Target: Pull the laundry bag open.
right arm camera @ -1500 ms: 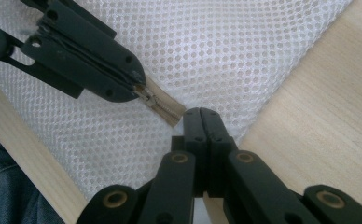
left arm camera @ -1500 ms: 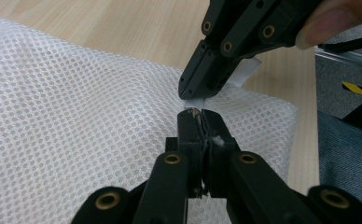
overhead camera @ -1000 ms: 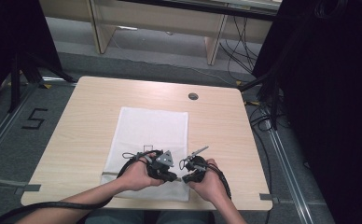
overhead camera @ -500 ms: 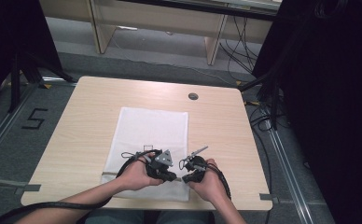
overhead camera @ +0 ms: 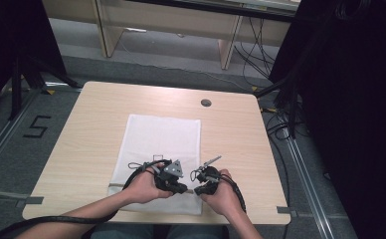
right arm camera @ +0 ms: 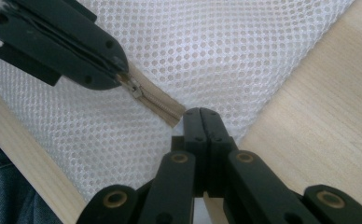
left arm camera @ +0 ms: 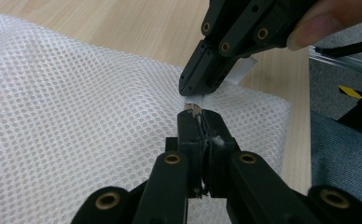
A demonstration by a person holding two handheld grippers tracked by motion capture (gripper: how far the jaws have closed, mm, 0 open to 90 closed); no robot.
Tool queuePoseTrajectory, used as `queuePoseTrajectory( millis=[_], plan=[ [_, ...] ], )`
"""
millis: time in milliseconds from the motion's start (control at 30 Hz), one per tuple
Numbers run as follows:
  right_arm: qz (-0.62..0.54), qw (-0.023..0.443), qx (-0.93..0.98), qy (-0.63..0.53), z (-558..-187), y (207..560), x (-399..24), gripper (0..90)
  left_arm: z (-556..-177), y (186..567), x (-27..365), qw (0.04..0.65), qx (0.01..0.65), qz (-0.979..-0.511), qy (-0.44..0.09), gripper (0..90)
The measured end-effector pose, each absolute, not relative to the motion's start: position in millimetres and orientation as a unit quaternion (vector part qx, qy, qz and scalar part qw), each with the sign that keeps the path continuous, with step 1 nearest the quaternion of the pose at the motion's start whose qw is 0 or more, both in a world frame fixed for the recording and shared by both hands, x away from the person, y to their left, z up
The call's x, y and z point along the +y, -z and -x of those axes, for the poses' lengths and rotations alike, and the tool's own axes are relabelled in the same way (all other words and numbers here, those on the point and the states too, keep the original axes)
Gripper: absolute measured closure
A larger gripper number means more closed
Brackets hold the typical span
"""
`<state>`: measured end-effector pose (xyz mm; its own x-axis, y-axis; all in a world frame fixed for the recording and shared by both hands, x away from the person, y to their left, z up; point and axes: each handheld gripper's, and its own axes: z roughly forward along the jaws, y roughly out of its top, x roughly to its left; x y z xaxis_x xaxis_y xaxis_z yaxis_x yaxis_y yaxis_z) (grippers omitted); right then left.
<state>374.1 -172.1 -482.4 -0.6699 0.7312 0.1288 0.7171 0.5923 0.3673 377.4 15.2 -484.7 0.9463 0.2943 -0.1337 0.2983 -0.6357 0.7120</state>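
two hands are meeting at the near edge of a light wooden table (overhead camera: 91, 124), which is sitting on a grey floor with dark room on both sides. a white mesh laundry bag (overhead camera: 162, 139) is lying flat down the table's middle, its near end reaching the front edge, with bare wood lying open on its left, right and far sides. the left gripper (overhead camera: 178, 185) and the right gripper (overhead camera: 197, 189) are pointing at each other over the bag's near end, just beside one another.

the high view is too distant to tell what they are holding. the right gripper view is showing a beige zipper (right arm camera: 158, 103) running across the mesh, with the left gripper's jaws clamped tight on its slider (right arm camera: 131, 87) and the right gripper's own jaws pressed together at the zipper's other end. the left gripper view is showing its jaws pinching the beige zipper end, and the right gripper's jaws closed on a small white tab (left arm camera: 194, 100) at the bag's edge.
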Motion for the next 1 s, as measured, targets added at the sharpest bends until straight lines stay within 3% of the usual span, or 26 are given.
queuePoseTrajectory(
  millis=[1000],
  plan=[
    [-0.404,0.024,0.893,-0.197,-372.7,482.1,-170.6,90.0,-376.9,481.2,20.5,0.395,0.162,-0.904,-0.001,87.3]
  ],
)
